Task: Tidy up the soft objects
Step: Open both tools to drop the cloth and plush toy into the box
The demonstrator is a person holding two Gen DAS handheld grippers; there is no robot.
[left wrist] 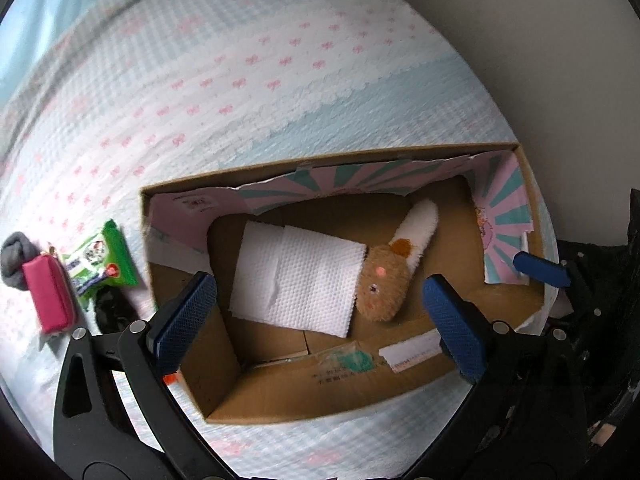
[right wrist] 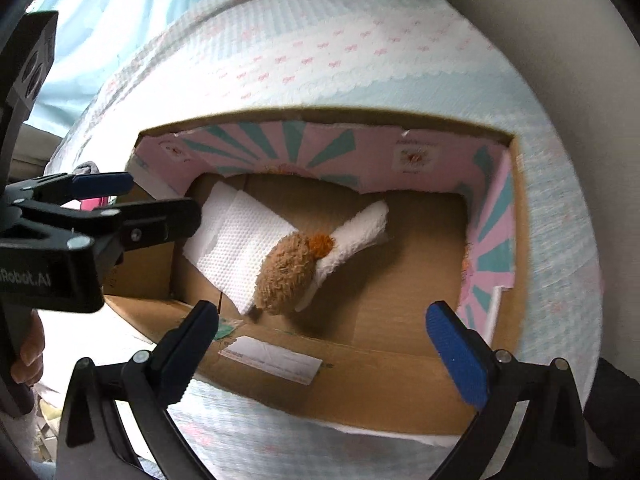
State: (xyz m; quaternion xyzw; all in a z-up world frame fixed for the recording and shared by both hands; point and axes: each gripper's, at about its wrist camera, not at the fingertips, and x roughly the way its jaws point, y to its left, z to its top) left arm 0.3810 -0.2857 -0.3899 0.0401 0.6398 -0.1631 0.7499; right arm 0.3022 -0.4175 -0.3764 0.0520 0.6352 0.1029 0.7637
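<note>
An open cardboard box [left wrist: 328, 396] [right wrist: 360, 384] lies on the bed. Inside it lie a white paper towel [left wrist: 296, 280] [right wrist: 236, 248] and a brown plush toy [left wrist: 382, 284] [right wrist: 286, 276] with a white ear. My left gripper [left wrist: 320, 320] is open and empty above the box's near side; it also shows in the right wrist view [right wrist: 132, 196] at the box's left end. My right gripper [right wrist: 324, 344] is open and empty over the box's near wall; one blue finger [left wrist: 542, 268] of it shows in the left wrist view.
Left of the box on the bedspread lie a pink pouch [left wrist: 48, 296], a green wipes packet [left wrist: 102, 266], a grey soft bundle [left wrist: 14, 258] and a black object [left wrist: 112, 312]. The bedspread [left wrist: 280, 80] runs far back. A wall stands at the right.
</note>
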